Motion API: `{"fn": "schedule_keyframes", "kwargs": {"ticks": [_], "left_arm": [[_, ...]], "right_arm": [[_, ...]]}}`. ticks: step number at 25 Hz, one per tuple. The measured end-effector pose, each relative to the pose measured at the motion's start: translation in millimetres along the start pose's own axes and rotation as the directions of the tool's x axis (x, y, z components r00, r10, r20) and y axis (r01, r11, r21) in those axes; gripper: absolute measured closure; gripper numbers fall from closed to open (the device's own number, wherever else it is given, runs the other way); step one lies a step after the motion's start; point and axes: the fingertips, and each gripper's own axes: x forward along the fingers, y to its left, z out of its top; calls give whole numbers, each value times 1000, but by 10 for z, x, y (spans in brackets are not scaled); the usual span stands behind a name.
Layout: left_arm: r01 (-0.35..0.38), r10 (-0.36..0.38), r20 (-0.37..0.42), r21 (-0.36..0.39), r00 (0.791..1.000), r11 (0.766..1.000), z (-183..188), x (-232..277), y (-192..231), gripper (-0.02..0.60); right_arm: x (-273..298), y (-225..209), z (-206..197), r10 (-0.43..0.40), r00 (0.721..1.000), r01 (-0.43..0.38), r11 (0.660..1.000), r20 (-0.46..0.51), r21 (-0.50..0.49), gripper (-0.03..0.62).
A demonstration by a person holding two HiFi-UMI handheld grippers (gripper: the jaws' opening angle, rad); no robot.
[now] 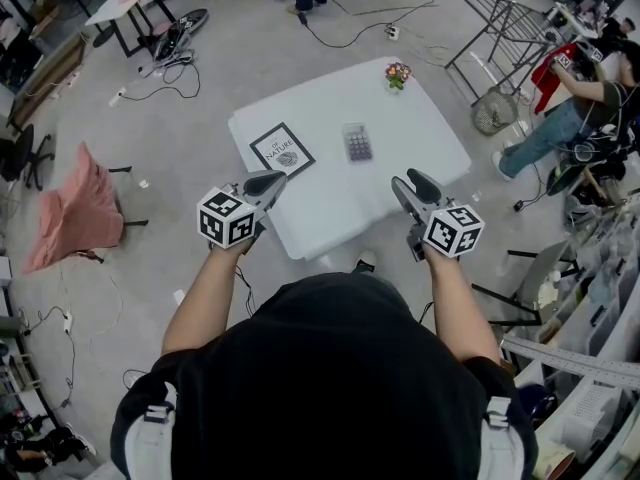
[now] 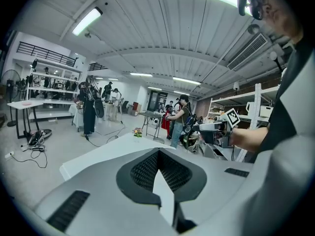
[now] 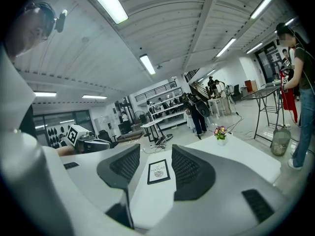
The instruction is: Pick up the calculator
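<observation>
- The left gripper (image 1: 266, 181) is hovering over the near-left edge of the white table (image 1: 330, 213). Its jaws are meeting at the tips and holding nothing.
- A black-bordered booklet (image 1: 281, 150) is lying flat on the table's left part, near the calculator but not touching it.
- The calculator (image 1: 357, 142) is lying flat around the table's middle, untouched and well beyond both grippers.
- The right gripper (image 1: 412, 182) is hovering over the near-right edge. Its jaws are standing apart, with only bare table and the booklet showing in the gap between them.
- A small pot of flowers (image 1: 398, 74) is sitting at the far edge, clear of the work.
- Judgement: the task is standing at the approach step — nothing is grasped yet.
- The next move is likely calling for the open right gripper to travel far and slightly left, then drop low enough to bracket the thin calculator — a flat body may be hard to get hold of.
</observation>
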Motion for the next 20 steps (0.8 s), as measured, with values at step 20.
{"fn": "schedule_keyframes", "kwargs": {"ticks": [20], "left_arm": [[-20,20,11,-3,1000,1000,70,59,107,563]], "right_arm": [[106,-141,26,8,1000,-8,1000,-16,-2,381]]}}
